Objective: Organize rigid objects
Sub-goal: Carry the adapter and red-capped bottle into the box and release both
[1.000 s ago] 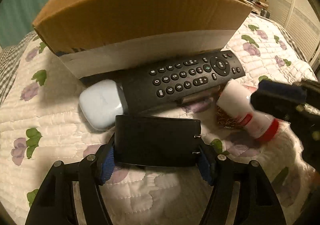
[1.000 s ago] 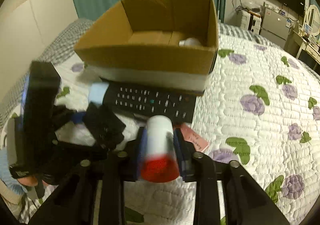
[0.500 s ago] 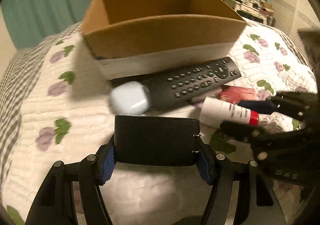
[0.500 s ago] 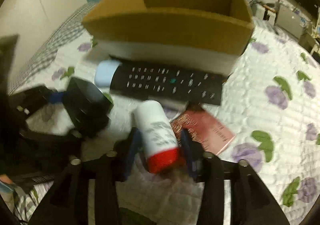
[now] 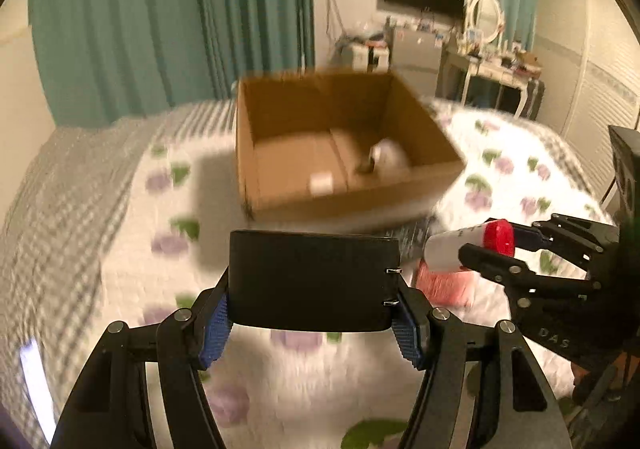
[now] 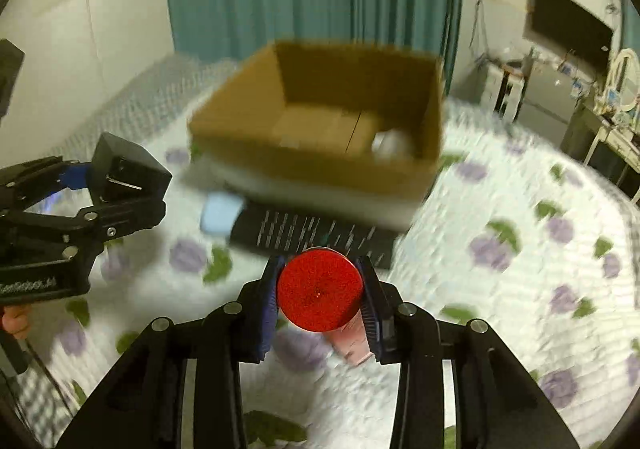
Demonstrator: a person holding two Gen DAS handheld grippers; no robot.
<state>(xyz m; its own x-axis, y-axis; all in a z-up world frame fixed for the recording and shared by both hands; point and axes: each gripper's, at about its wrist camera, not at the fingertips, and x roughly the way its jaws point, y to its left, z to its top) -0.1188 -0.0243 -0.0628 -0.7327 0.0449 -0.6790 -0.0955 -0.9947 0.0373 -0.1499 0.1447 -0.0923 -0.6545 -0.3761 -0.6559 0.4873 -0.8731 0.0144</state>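
Note:
My left gripper (image 5: 312, 323) is shut on a flat black case (image 5: 312, 273), held crosswise between its blue pads above the quilt. In the right wrist view the same gripper (image 6: 86, 185) and case (image 6: 128, 169) hang at the left. My right gripper (image 6: 320, 297) has a white bottle between its pads, its red cap (image 6: 320, 287) facing the camera, and the jaws are closing on it. The left wrist view shows that bottle (image 5: 452, 249) raised at the right. An open cardboard box (image 5: 360, 201) stands ahead with a white object (image 5: 386, 155) inside.
A black remote (image 6: 304, 235) and a pale blue case (image 6: 220, 213) lie on the floral quilt (image 6: 520, 289) against the box's near wall (image 6: 320, 169). A pink packet (image 5: 444, 285) lies under the bottle. Teal curtains, a wall television and a cluttered dresser stand behind the bed.
Both grippers have risen with the black case and the bottle. The box's inside now shows from above. The bottle has left the quilt and its cap now faces the right camera.

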